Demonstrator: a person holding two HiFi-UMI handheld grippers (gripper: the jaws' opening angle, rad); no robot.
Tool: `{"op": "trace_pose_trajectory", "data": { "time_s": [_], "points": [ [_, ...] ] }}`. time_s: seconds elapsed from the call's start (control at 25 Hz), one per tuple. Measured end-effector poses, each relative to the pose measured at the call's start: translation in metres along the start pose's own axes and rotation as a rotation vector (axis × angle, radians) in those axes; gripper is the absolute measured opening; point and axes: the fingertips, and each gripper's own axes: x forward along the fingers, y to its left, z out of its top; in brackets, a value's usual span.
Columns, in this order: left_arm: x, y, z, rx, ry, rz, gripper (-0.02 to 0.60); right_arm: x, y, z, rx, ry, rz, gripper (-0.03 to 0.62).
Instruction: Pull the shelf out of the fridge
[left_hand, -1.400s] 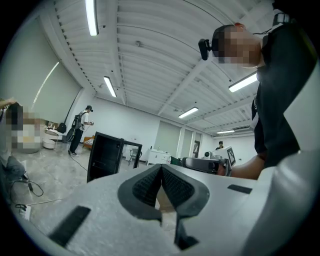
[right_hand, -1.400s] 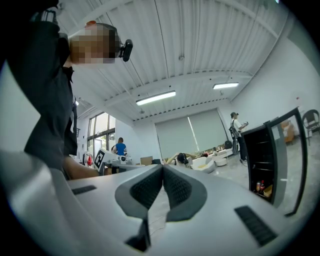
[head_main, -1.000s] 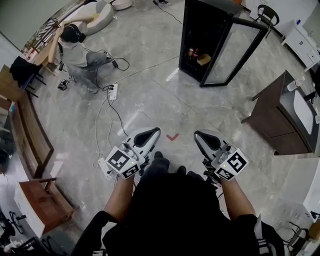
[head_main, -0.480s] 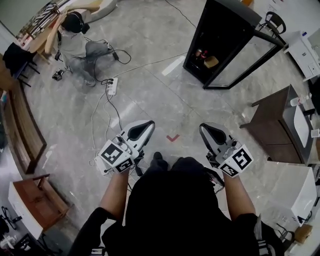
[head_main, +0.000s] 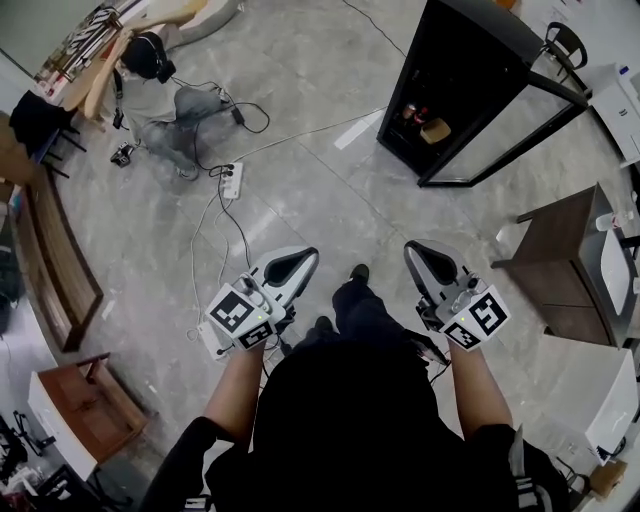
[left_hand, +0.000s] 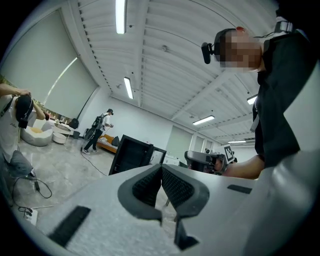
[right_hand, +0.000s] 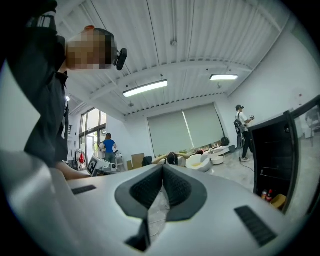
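"Fridge (head_main: 455, 60) first. Where is it?"

"It is the tall black box standing on the grey floor (head_main: 330, 200). Its glass door (head_main: 520, 110) is swung wide open."

"Can you see the shelf?"

"Not really. It is too dark inside the fridge to pick it out. At the bottom of the fridge I see some small bottles (head_main: 412, 112) and a tan thing (head_main: 436, 130) just beside them."

"Where are the two grabbers?"

"The left gripper (head_main: 295, 265) and the right gripper (head_main: 428, 260) are both well apart from the fridge, out on its open side. They are side by side, and the right one is nearer the fridge."

"Are they holding anything?"

"No. The left gripper's (left_hand: 161, 166) pads are pressed together with nothing in them. The right gripper's (right_hand: 162, 167) pads are pressed together too, and they are empty."

"Who else is there?"

"A person (head_main: 165, 95) sits on the floor, far from the fridge, on the side away from its door. A white plug strip (head_main: 232, 180) lies between that person and the grabbers. A brown cabinet (head_main: 570, 260) stands near the fridge door."
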Motion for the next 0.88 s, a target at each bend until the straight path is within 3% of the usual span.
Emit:
{"op": "trace_pose_trajectory", "data": {
  "time_s": [0.4, 0.56, 0.88],
  "points": [
    [0.121, 0.062, 0.039, 0.04, 0.112, -0.063, 0.02, 0.04, -0.127, 0.036, 0.039, -0.08, -0.027, 0.025],
    [0.173, 0.074, 0.057, 0.07, 0.106, -0.095, 0.02, 0.04, -0.17, 0.035, 0.054, -0.069, -0.022, 0.025],
    [0.214, 0.123, 0.049, -0.006, 0.14, -0.079, 0.02, 0.066, -0.227, 0.034, 0.092, -0.062, -0.037, 0.025]
  ]
}}
